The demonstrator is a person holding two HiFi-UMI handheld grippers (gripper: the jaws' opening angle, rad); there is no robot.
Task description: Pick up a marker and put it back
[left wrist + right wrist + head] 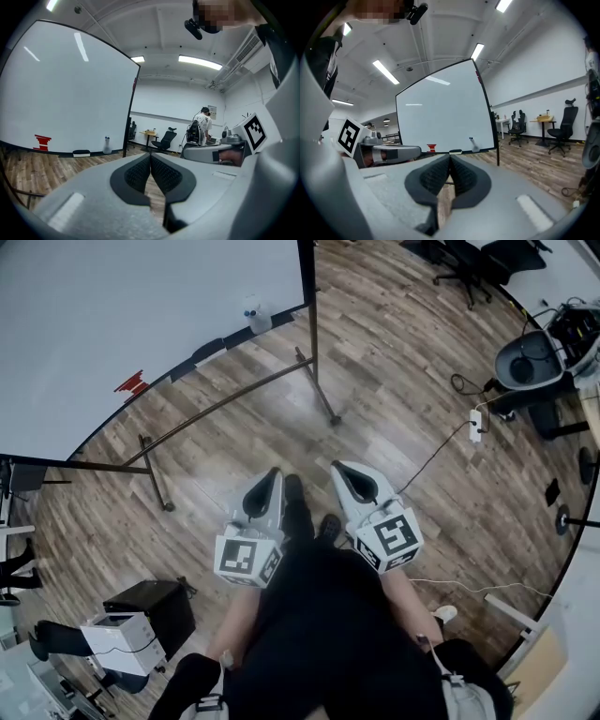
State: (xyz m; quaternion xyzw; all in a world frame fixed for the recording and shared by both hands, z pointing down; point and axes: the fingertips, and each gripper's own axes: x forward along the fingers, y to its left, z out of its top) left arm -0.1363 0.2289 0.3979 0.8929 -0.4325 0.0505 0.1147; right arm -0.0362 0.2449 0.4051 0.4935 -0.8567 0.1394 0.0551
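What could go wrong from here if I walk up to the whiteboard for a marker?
1. The whiteboard stand's floor legs lie between you and the board's ledge, so you might trip on them.
2. The left tongs and right tongs are both shut and empty. Reaching in like that would likely nudge what look like red markers off the ledge rather than grip one.

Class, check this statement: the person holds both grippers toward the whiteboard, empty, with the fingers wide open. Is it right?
One detail is wrong: the fingers are shut, not wide open. The left gripper view shows the left gripper closed tip to tip, and the right gripper view shows the same for the right gripper. Both are empty and face the whiteboard.
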